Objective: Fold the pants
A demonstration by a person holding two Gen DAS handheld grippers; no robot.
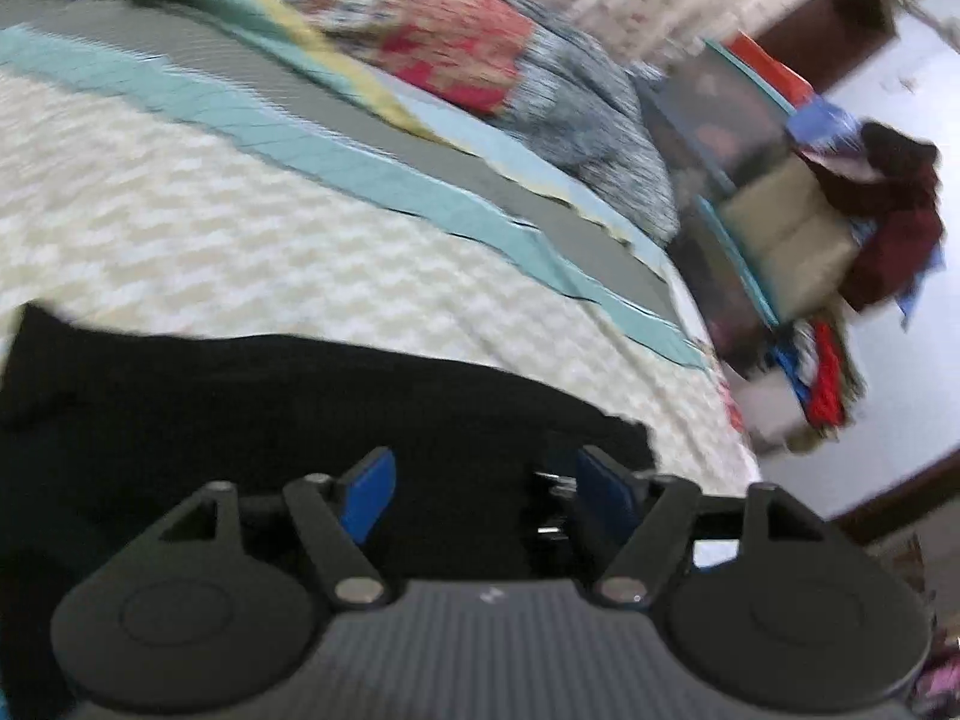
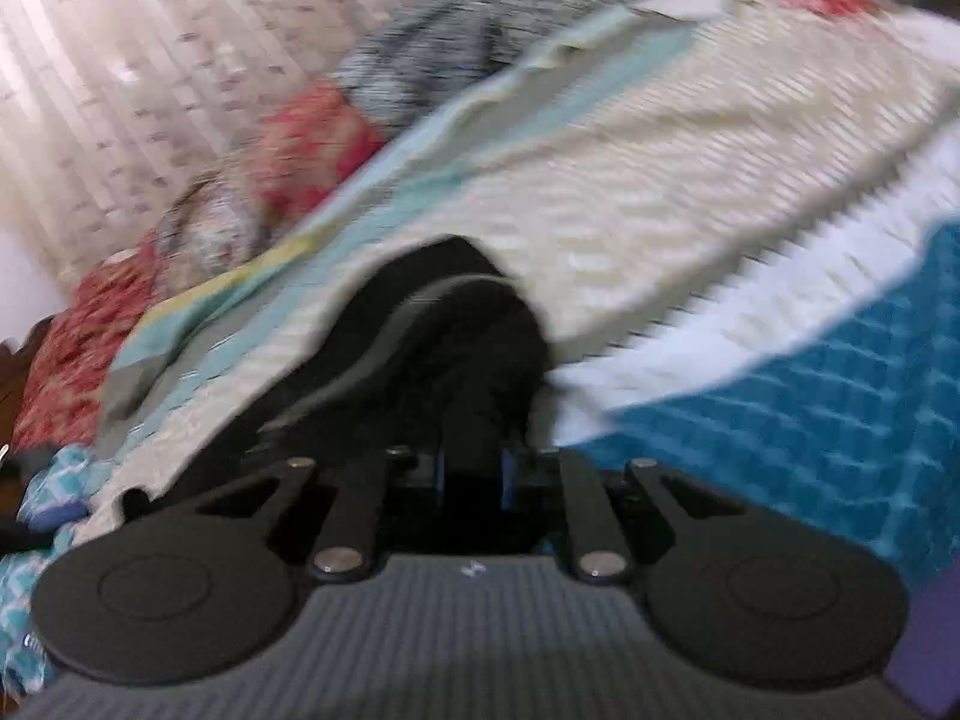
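Observation:
Black pants (image 1: pixel 240 408) lie across the cream quilt of the bed (image 1: pixel 210 228). My left gripper (image 1: pixel 486 492) hovers over their right end, open, its blue pads (image 1: pixel 366 492) wide apart with only the cloth lying below them. In the right wrist view the pants (image 2: pixel 456 324) show as a bunched black fold with a grey stripe, running up from the jaws. My right gripper (image 2: pixel 474 471) is shut on that fold, with black cloth filling the narrow gap between its pads (image 2: pixel 507 474). Both views are motion-blurred.
A floral red blanket (image 1: pixel 432 30) and a grey-blue one (image 1: pixel 588 120) lie at the bed's far side. Boxes and a heap of clothes (image 1: pixel 828 228) stand on the floor past the bed's right edge. A teal patterned cover (image 2: pixel 810 408) lies to my right gripper's right.

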